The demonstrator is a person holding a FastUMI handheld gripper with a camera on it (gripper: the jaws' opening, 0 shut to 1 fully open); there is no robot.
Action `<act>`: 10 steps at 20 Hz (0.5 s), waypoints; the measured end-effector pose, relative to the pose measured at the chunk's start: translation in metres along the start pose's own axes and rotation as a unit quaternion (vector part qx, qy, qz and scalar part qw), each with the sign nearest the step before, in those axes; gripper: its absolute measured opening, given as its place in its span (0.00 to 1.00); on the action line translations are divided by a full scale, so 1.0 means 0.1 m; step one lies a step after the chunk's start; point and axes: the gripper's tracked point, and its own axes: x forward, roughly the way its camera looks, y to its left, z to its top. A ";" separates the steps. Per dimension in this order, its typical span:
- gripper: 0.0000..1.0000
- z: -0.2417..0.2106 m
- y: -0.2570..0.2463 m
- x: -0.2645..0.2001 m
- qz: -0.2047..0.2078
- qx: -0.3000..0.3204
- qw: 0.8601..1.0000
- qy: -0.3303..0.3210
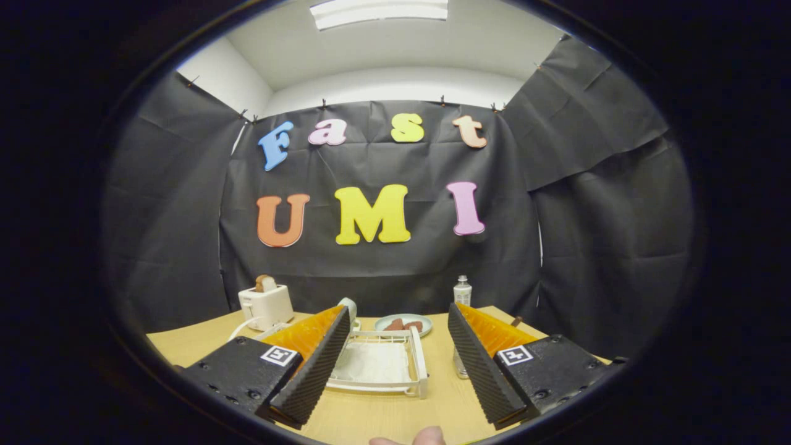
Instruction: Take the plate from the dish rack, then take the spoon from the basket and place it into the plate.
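Tool wide open, empty; dish rack between its fingers.

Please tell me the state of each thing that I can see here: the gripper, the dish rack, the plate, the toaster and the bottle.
gripper: fingers open, holding nothing, rack between them.
dish rack: on the table, flat; a pale rim stands at its far corner, behind a finger.
plate: flat beyond the rack, brown food on it.
toaster: upright, bread sticking up.
bottle: upright, capped.
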 end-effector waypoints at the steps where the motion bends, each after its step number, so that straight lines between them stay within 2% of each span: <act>1: 1.00 0.05 0.01 0.06 0.000 -0.002 1.000 0.002; 6: 1.00 0.38 0.25 0.48 0.018 -0.017 0.999 0.023; 10: 1.00 0.52 0.52 0.90 0.040 -0.033 0.996 0.074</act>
